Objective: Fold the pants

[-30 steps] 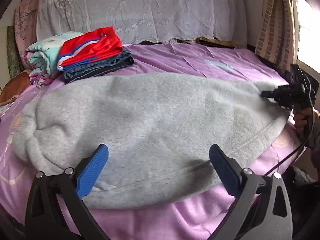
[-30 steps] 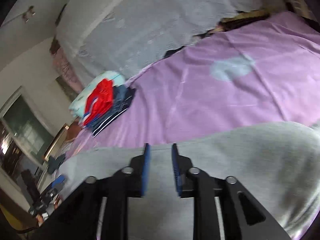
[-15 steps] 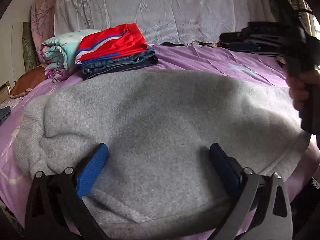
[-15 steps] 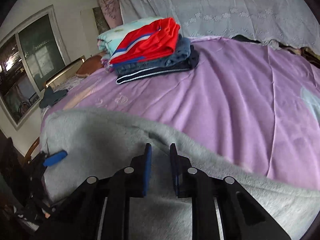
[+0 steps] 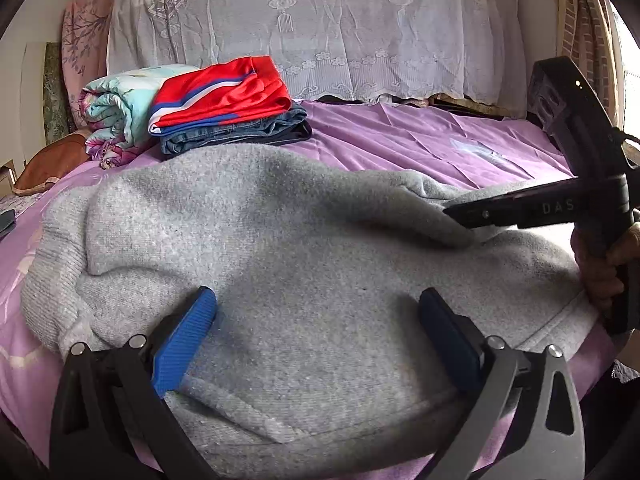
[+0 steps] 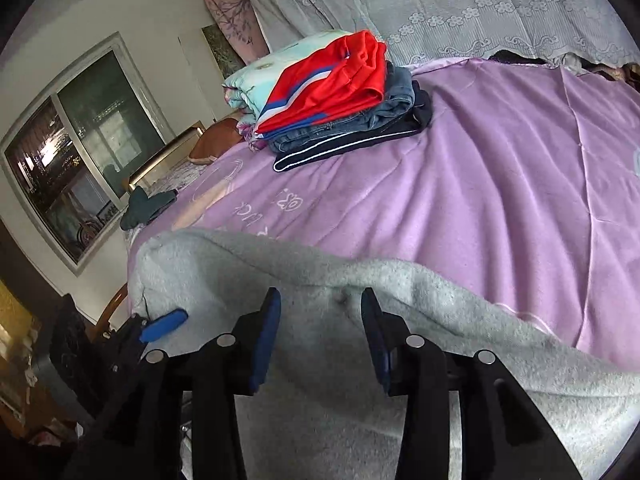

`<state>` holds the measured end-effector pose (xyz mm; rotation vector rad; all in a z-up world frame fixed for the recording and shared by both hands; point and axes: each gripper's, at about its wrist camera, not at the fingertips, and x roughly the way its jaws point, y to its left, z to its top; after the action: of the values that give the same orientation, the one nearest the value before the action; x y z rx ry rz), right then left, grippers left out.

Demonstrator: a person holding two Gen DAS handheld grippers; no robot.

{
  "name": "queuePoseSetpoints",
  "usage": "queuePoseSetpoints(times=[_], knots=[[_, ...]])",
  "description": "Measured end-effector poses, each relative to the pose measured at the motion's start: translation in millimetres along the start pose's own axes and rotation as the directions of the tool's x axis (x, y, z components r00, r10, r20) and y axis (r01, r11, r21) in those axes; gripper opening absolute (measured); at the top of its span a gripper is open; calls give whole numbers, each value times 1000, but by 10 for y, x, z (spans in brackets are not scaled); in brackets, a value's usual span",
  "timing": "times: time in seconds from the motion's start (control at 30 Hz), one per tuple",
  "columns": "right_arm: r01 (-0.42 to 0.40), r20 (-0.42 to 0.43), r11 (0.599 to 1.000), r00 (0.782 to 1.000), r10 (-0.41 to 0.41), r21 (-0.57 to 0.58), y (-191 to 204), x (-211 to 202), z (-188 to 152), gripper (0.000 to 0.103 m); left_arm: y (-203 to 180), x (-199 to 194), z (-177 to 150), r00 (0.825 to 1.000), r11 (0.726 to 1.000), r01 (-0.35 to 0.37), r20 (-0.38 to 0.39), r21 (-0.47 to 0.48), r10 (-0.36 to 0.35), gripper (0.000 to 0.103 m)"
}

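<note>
Since before, our right claw [image 6: 320, 320] has parted, releasing the grey fleece pants [image 5: 304, 272]; left claw [image 5: 316, 320] spread wide above them; "DAS" legible on right claw's body.

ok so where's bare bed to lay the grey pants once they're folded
Bare purple sheet runs between the grey pants and the lace-covered headboard, right of the folded clothes stack. The stack's corner and the near edge under the pants are crowded.

The pants [image 5: 304, 264] are matt, fuzzy grey fleece; the purple bedsheet [image 5: 420, 140] is smooth cloth; the left gripper [image 5: 316, 320] has ribbed blue plastic pads [image 5: 184, 340].
</note>
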<state>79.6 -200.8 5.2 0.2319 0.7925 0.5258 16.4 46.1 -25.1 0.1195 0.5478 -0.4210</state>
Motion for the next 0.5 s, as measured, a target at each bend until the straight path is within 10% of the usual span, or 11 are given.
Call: queuePoseSetpoints(times=[0.23,0.3,0.5], knots=[[-2,-90,999,996,-2,-39,97,279,-99,43,10,4,5,1000,1000,1,1,0,-1,99],[-22,-91,998,996,16,-63,144,297,-85,22,10,3,5,1000,1000,1,0,0,-1,99],[-28,104,998,994,34,-53,113,-67,131,7,10,-4,-6,1000,1000,-3,-1,-3,3,99]])
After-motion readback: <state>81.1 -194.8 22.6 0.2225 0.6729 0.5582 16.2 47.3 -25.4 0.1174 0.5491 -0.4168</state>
